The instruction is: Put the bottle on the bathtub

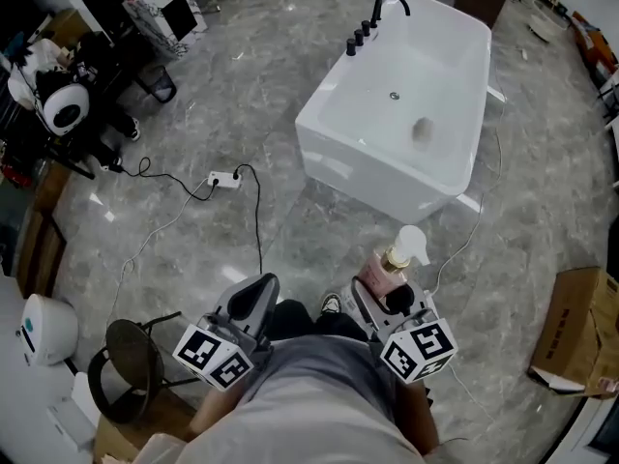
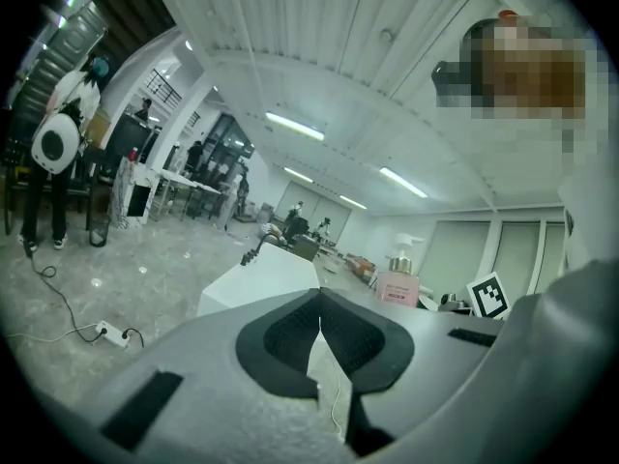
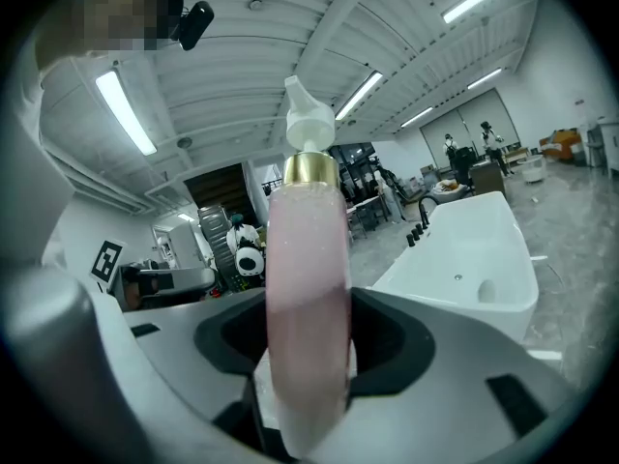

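A pink pump bottle [image 1: 387,269] with a gold collar and white pump head stands upright in my right gripper [image 1: 384,301], which is shut on it; in the right gripper view the bottle [image 3: 308,298] fills the middle between the jaws. My left gripper [image 1: 253,298] is held beside it at the left, jaws closed together with nothing between them [image 2: 319,341]. The white bathtub [image 1: 401,95] with black taps [image 1: 372,22] stands on the floor ahead, well beyond both grippers. It also shows as the bathtub [image 3: 464,259] at the right and as the bathtub [image 2: 253,280] past the left jaws.
A white power strip [image 1: 223,179] with black cables lies on the grey marble floor to the left. A cardboard box [image 1: 578,336] sits at the right, a round stool [image 1: 131,365] at lower left. A person with a panda backpack [image 1: 66,109] stands far left by desks.
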A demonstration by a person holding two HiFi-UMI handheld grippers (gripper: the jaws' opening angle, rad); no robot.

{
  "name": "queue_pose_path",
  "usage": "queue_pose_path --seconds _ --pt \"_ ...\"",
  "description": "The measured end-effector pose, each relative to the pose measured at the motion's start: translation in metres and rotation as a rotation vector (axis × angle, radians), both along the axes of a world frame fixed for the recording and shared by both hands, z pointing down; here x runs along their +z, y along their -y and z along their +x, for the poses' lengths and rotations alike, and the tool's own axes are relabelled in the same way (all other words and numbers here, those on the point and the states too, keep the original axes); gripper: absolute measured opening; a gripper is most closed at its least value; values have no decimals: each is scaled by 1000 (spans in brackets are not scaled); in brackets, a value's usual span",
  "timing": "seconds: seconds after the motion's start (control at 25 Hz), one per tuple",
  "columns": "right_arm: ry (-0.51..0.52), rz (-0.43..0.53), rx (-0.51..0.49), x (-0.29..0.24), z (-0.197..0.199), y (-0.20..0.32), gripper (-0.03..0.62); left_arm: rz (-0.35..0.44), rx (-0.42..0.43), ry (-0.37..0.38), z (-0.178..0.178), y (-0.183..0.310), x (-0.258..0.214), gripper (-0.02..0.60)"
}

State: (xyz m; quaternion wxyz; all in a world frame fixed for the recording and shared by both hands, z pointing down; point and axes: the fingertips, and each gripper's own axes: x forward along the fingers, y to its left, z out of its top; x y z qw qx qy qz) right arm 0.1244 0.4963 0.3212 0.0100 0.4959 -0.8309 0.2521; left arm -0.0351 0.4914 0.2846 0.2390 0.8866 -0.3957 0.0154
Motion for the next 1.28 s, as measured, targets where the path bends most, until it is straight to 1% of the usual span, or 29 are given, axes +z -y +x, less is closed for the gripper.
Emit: queue_pose_path --seconds 0.16,0.36,0.44,0.56,0.64,0.88,1.0,1.12,1.2,1.28 --pt "6 -4 10 0 9 19 219 -24 -7 5 7 16 6 9" --pt "8 -44 41 10 16 41 219 -47 -7 2 9 38 13 9" --pt "11 -52 39 12 14 52 219 -56 -13 -11 6 51 17 9" --pt "11 -67 31 16 8 76 219 -69 -20 -51 3 78 23 9" --pt "10 -82 32 18 3 93 219 -84 -13 -61 1 99 28 9" --pt "-15 -93 34 16 -17 155 219 -95 26 -70 -11 170 31 9" --pt "-16 -103 27 17 -30 191 219 -104 37 -68 -22 205 33 9" --pt "-24 -102 7 15 -51 230 219 -94 36 -58 -41 243 28 9" --pt "-28 -105 -1 11 -64 256 219 -100 30 -73 -54 268 24 9" --pt "-23 -115 0 9 -75 278 219 -120 29 -114 -66 291 20 9"
